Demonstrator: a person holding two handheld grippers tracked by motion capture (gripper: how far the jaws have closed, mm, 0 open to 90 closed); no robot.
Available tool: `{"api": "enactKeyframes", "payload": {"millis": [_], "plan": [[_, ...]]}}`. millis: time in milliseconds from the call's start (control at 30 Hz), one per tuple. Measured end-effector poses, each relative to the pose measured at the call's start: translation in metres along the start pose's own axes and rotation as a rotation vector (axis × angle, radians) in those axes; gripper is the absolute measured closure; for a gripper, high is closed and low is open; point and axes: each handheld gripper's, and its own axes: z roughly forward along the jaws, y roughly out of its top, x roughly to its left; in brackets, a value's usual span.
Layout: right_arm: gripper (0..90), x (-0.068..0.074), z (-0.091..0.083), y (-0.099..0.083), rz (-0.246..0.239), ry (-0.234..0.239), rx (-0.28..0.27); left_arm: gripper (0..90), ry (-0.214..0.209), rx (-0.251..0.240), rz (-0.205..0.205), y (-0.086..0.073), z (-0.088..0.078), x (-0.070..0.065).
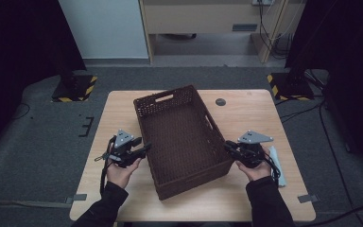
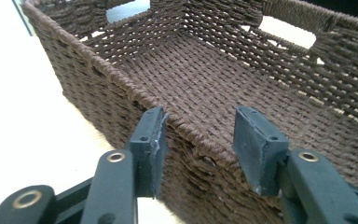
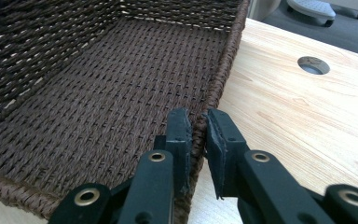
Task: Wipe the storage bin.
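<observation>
Flanking basket (image 1: 182, 137) (unlabelled): both grippers.

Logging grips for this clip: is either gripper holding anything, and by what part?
The right gripper pinches the basket by its side wall's rim. The left gripper is open astride the opposite rim, holding nothing.

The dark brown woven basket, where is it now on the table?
In the high view the dark brown woven basket sits mid-table on the light wooden table, between the left claw and the right claw.

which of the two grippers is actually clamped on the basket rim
The right gripper: its jaws pinch the brown woven basket wall. The left gripper straddles the opposite rim, jaws wide apart, not touching.
</observation>
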Motion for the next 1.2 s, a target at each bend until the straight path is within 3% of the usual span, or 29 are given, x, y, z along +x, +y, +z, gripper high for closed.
{"api": "enactKeyframes", "payload": {"millis": [67, 267, 367, 467, 633, 700, 800, 867, 967, 1200], "plan": [[67.4, -0.001, 0.001, 0.002, 0.003, -0.014, -0.03, 55.5, -0.007, 0.004, -0.004, 0.001, 0.002, 0.001], [67.4, -0.007, 0.011, 0.01, 0.021, 0.007, -0.056, 59.9, 0.033, 0.013, -0.003, 0.008, 0.009, 0.01], [66.5, -0.006, 0.019, 0.01, 0.009, 0.028, -0.044, 60.9, 0.047, 0.004, -0.009, 0.009, 0.014, 0.014], [72.5, -0.004, 0.024, 0.009, 0.012, 0.038, -0.042, 59.7, 0.051, 0.004, 0.0, 0.009, 0.011, 0.013], [75.9, 0.001, 0.022, 0.009, -0.001, 0.04, -0.027, 53.2, 0.025, -0.018, 0.008, 0.007, -0.003, 0.007], [75.6, 0.004, 0.019, 0.009, -0.006, 0.044, -0.019, 54.0, 0.011, -0.012, 0.016, 0.003, -0.008, 0.004], [74.5, 0.01, 0.014, 0.007, -0.021, 0.065, -0.014, 57.8, 0.03, 0.022, 0.045, -0.002, -0.007, 0.002], [73.1, 0.012, 0.011, 0.008, -0.025, 0.079, -0.001, 60.2, 0.02, 0.018, 0.029, -0.002, -0.004, 0.003], [62.9, 0.011, 0.012, 0.011, -0.021, 0.052, -0.038, 62.1, 0.024, 0.017, 0.037, 0.0, -0.002, 0.006], [60.4, 0.003, 0.03, 0.015, 0.017, 0.024, -0.06, 65.8, 0.064, 0.01, 0.027, 0.007, 0.013, 0.017]]}}
